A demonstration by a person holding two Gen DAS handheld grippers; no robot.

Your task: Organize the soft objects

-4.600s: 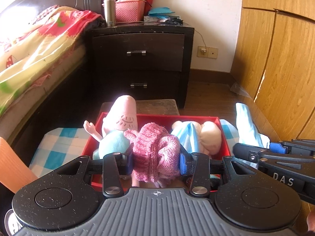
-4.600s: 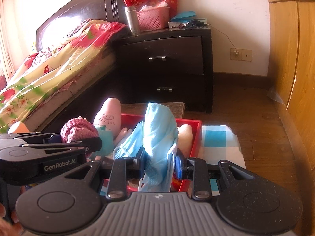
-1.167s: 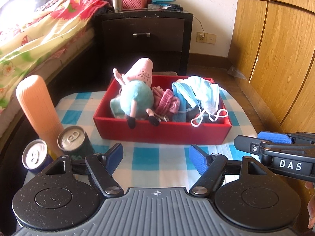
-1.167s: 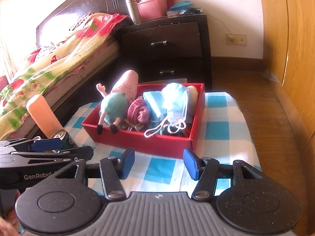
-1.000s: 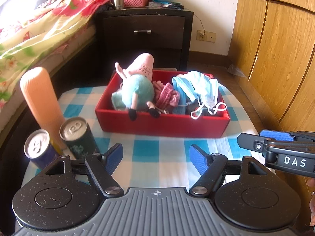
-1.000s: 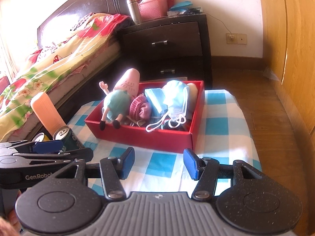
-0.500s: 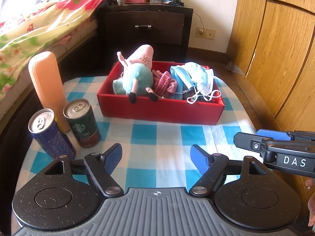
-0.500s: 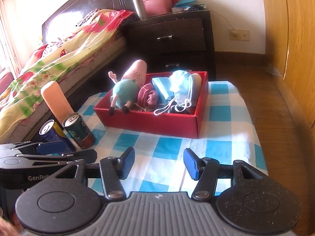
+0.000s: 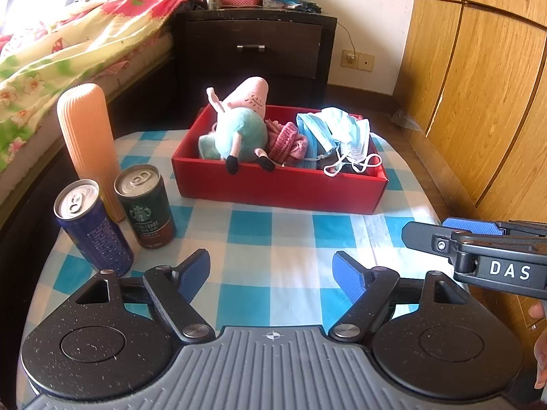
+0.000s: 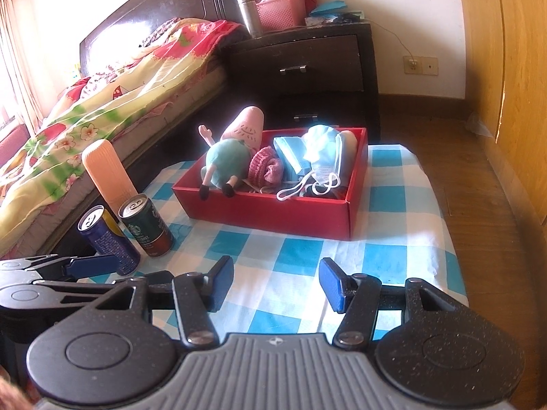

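A red box stands on a blue-checked tablecloth. In it lie a pink-and-teal plush pig, a pink knitted hat and blue face masks. My left gripper is open and empty, well back from the box over the cloth. My right gripper is open and empty, also back from the box; its side shows in the left wrist view.
A peach ribbed bottle, a blue can and a green Starbucks can stand at the cloth's left. A bed, a dark nightstand and a wooden wardrobe surround the table.
4.6 s ago the left gripper held the pink hat and the right a blue mask over the box. Both let go and have since pulled back and upward from the box.
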